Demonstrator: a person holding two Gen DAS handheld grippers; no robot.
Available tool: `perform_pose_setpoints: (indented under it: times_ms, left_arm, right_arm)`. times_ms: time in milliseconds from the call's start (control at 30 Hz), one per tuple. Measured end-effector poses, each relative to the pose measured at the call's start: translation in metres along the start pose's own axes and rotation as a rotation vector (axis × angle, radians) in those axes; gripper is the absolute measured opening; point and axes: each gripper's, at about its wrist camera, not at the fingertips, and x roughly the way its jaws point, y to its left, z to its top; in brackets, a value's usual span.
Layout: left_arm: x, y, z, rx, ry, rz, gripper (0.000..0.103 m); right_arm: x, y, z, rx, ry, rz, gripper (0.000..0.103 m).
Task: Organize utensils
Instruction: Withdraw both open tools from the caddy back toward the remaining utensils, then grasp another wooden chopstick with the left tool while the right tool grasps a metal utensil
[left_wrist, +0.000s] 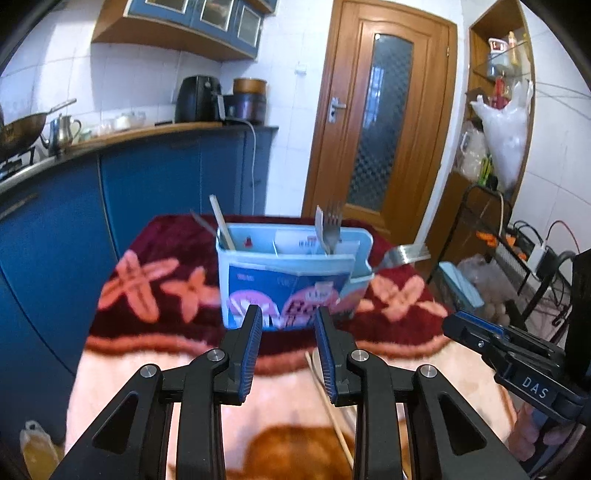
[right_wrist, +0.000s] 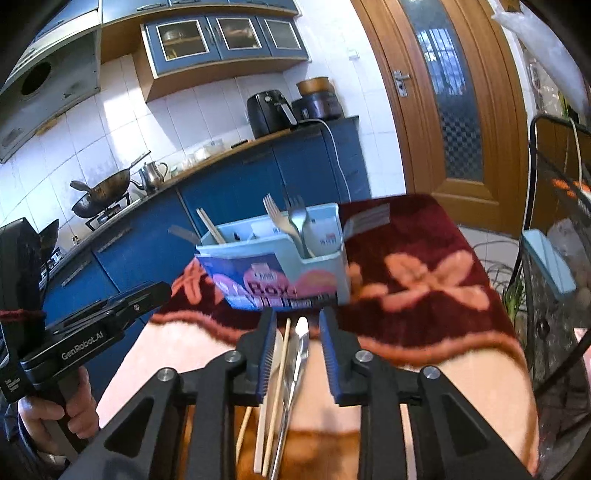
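Note:
A light blue utensil holder (left_wrist: 291, 273) stands on the red flowered cloth, also in the right wrist view (right_wrist: 321, 269). It holds forks (left_wrist: 330, 225) (right_wrist: 295, 221) in its right compartment and a wooden chopstick (left_wrist: 221, 225) (right_wrist: 210, 225) on the left. My left gripper (left_wrist: 288, 321) is open and empty, just in front of the holder. My right gripper (right_wrist: 297, 325) is open above loose utensils on the cloth: a wooden chopstick (right_wrist: 279, 380), a metal utensil (right_wrist: 297, 373) and a pale flat stick (right_wrist: 260, 432). A chopstick (left_wrist: 328, 402) also lies under the left gripper.
The table is covered by a red, pink and orange cloth (left_wrist: 147, 295). Blue kitchen cabinets (left_wrist: 110, 206) stand to the left, a wooden door (left_wrist: 384, 122) behind. A black wire rack (right_wrist: 554, 277) stands at the right. The other gripper shows in each view (left_wrist: 517, 354) (right_wrist: 85, 332).

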Motion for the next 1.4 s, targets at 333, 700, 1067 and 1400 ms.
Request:
perform_pose_setpoints:
  times_ms: [333, 700, 1067, 1400]
  left_arm:
    - [0.025, -0.006, -0.026, 0.004, 0.136, 0.030, 0.030]
    - [0.062, -0.023, -0.052, 0.015, 0.307, 0.004, 0.030]
    - [0.088, -0.040, -0.064, 0.074, 0.400, 0.026, 0.030]
    - [0.115, -0.041, -0.053, 0.076, 0.432, 0.019, 0.031]
  right_arm:
    - [0.004, -0.021, -0.020, 0.051, 0.040, -0.018, 0.032]
    - [0.009, -0.047, -0.029, 0.113, 0.068, -0.027, 0.033]
    - [0.012, -0.062, -0.033, 0.145, 0.076, -0.027, 0.034]
    - [0.015, -0.066, -0.035, 0.154, 0.084, -0.027, 0.034]
